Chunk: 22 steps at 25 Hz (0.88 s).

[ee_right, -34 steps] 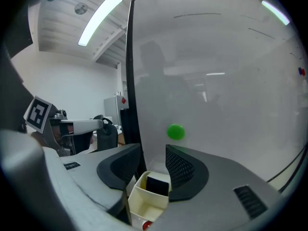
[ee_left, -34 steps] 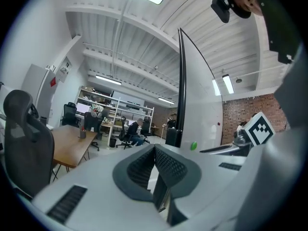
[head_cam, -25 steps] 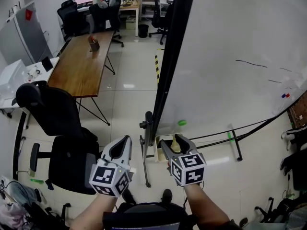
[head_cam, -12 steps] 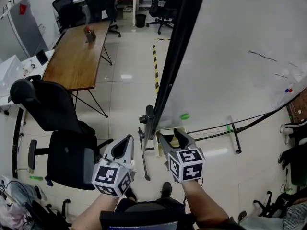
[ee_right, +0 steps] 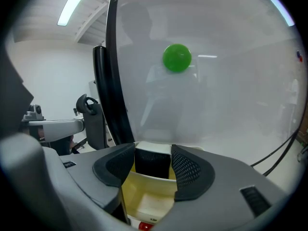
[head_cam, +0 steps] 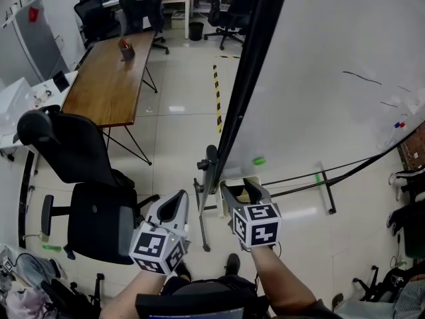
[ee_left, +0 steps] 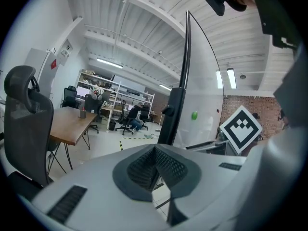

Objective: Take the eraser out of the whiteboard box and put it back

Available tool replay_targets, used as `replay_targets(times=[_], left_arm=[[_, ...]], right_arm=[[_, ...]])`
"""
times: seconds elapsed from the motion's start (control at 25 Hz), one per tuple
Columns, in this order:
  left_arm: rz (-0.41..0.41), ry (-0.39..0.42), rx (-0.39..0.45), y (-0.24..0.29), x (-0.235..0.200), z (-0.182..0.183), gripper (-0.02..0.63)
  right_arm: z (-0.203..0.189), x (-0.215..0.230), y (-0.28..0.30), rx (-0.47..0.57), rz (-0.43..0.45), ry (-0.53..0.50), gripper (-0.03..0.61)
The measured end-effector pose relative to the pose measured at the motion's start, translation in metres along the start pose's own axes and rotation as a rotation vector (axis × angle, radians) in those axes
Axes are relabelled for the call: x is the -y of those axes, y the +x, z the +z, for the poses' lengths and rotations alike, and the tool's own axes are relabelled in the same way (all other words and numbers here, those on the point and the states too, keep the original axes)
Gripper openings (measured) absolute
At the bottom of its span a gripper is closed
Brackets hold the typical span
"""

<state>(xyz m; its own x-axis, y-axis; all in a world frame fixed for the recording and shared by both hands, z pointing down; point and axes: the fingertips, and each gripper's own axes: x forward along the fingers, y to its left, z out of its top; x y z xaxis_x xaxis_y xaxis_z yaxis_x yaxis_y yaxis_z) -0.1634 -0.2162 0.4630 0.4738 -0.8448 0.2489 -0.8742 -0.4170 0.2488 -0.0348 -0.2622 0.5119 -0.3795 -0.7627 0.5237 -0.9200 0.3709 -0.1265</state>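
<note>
In the right gripper view a pale yellow box [ee_right: 144,201] hangs at the foot of the whiteboard [ee_right: 231,95]. A black eraser [ee_right: 153,168] with a white top stands upright in it. My right gripper [ee_right: 153,153] straddles the eraser. Its jaws have just been opening, and a thin gap shows beside the right pad. In the head view the right gripper [head_cam: 240,186] hovers over the box [head_cam: 230,182]. The left gripper [head_cam: 178,198] hangs further left with nothing in it. Its pads [ee_left: 155,153] meet in the left gripper view.
A green magnet [head_cam: 259,160] sticks to the whiteboard [head_cam: 325,78] above the box. The board's black frame post [head_cam: 242,85] and wheeled foot [head_cam: 208,165] stand just left of the box. A black office chair [head_cam: 86,198] and a wooden table [head_cam: 109,78] are at left.
The right gripper's jaws look slightly wider around the eraser. Both hands stay about where they were over the box and the floor.
</note>
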Motion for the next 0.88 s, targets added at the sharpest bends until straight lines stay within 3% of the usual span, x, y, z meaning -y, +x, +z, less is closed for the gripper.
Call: replay_targets(times=[0.16, 0.32, 0.88], left_arm=[[0.0, 0.003, 0.008, -0.004, 0.0, 0.004, 0.032], [-0.006, 0.013, 0.04, -0.012, 0.005, 0.019, 0.032], [-0.084, 0.111, 0.235, -0.076, 0.061, 0.133, 0.029]], right_arm=[[0.003, 0.0, -0.003, 0.014, 0.009, 0.006, 0.259], [0.026, 0.001, -0.024, 0.105, 0.018, 0.007, 0.258], [0.141, -0.028, -0.183, 0.488, 0.137, -0.036, 0.258]])
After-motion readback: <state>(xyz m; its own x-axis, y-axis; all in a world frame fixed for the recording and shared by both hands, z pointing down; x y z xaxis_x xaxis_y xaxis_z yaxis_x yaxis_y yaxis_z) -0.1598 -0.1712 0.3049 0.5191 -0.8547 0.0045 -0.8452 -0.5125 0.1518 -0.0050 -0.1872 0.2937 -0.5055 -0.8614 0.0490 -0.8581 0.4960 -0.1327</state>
